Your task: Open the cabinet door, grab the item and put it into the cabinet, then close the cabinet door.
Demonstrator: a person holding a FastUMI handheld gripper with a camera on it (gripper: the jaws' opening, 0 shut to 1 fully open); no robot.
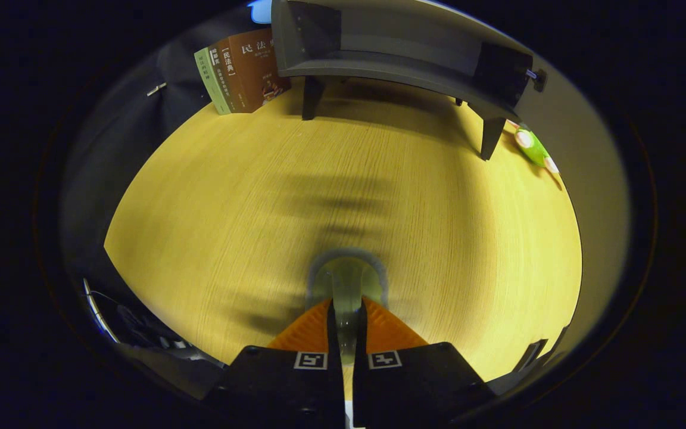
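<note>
My gripper point(346, 305) is shut on a clear glass cup point(348, 275). Both fingers pinch its thin wall, and its rounded rim juts out just ahead of the fingertips. I am holding the cup above the yellow wooden tabletop point(343, 179). Far beyond the fingers stands the grey cabinet point(402, 56) on short dark legs, with a small handle point(537, 77) at its right end. I cannot tell from here whether its door is open or closed.
Several books point(242, 71) stand upright to the left of the cabinet. A green toy point(532, 148) lies on the table by the cabinet's right leg. Bare tabletop stretches between the cup and the cabinet.
</note>
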